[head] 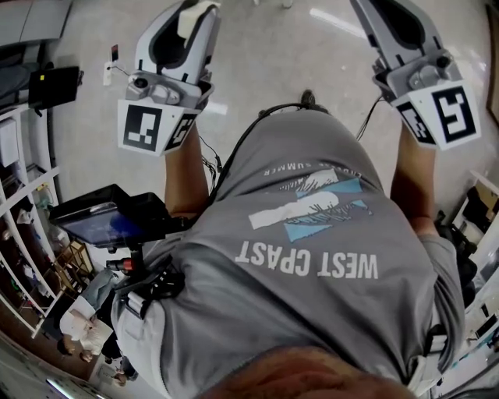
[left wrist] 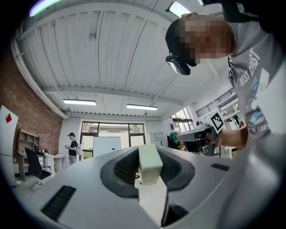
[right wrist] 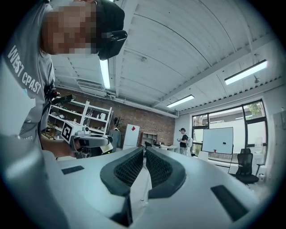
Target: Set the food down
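Note:
In the left gripper view my left gripper [left wrist: 149, 166] is shut on a pale, whitish-green block of food [left wrist: 149, 162], which stands up between the dark ribbed pads [left wrist: 125, 167]. The head view shows the same block [head: 195, 15] at that gripper's tip, top left. My right gripper [right wrist: 144, 166] is shut, its two ribbed pads [right wrist: 129, 170] nearly touching with nothing between them. Both grippers are held up in front of the person's chest, aimed into the room. Each one appears in the other's view: the right gripper [left wrist: 202, 138] and the left gripper [right wrist: 85, 141].
A person in a grey T-shirt [head: 312, 257] fills the head view. A black screen on a stand [head: 109, 218] sits at lower left, white shelves [head: 19, 203] further left. Far off are a standing person [left wrist: 72, 147], a whiteboard [right wrist: 217, 139] and office chairs [right wrist: 244, 163].

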Motion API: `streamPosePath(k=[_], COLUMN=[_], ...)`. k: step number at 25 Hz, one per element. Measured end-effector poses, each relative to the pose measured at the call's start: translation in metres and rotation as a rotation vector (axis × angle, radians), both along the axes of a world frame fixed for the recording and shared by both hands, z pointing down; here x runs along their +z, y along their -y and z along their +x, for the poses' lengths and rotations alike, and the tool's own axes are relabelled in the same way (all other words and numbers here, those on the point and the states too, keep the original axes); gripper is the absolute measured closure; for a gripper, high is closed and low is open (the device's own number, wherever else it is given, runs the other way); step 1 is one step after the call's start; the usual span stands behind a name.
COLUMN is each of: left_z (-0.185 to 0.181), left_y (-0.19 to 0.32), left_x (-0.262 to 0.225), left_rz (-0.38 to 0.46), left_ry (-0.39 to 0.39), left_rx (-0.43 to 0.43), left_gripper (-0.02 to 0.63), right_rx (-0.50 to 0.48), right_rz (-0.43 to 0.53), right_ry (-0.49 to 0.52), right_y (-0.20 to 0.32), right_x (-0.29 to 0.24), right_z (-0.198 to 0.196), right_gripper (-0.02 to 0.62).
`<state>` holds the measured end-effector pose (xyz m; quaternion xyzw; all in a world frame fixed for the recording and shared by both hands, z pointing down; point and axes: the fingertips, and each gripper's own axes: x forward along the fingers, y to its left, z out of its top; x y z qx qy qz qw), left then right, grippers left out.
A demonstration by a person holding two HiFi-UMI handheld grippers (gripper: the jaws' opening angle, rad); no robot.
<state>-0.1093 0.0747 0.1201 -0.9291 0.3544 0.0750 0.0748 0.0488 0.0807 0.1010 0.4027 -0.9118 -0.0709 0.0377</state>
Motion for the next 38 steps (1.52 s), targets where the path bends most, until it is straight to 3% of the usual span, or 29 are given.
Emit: streamPosePath(k=[20, 38], left_z=[-0.022, -0.001], left_y=[0.011, -0.002], left_x=[0.011, 0.011], left_rz=[-0.036, -0.022], left_ry=[0.020, 0.024], left_rx=[-0.075, 0.024], left_gripper=[0.500, 0.500], right_rx=[-0.097, -0.001], right_rz=[-0.033, -0.031], right_ry=[0.025, 0.049], right_y=[0.019, -0.007], right_x=[0.017, 0.018], right_z=[-0.021, -0.007], right_gripper=[0.588, 0.588])
